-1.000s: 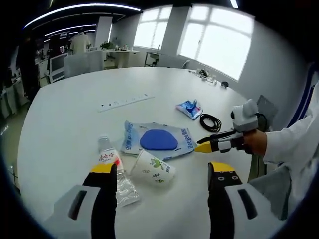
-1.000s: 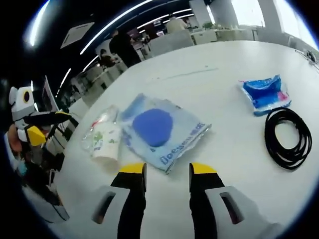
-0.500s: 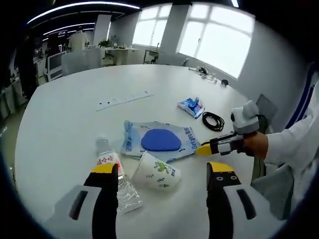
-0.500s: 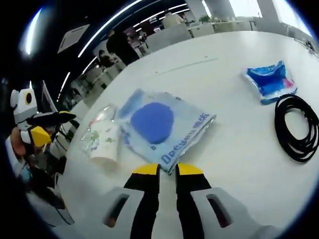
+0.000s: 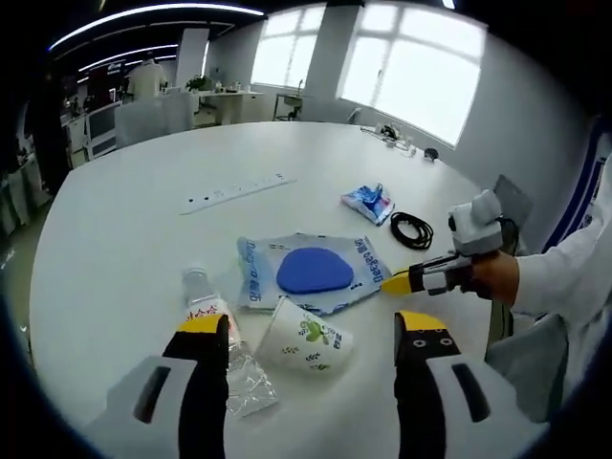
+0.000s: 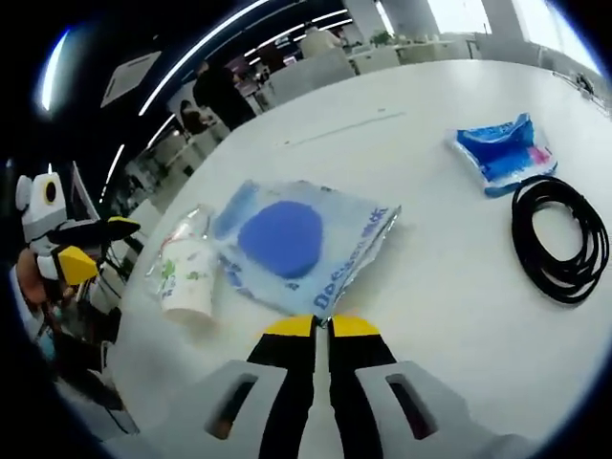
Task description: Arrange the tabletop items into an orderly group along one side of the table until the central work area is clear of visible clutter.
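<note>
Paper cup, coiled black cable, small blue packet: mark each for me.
paper cup [image 5: 308, 338], left gripper view, on its printed side wall.
coiled black cable [image 6: 559, 239], right gripper view, on the loop's upper strand.
small blue packet [image 6: 501, 154], right gripper view, on its middle.

White table [image 5: 124, 220], scattered clutter.

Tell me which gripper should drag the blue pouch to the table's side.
Right. The right gripper is shut on the near edge of the blue pouch. The left gripper hangs open near the paper cup and the plastic bottle.
</note>
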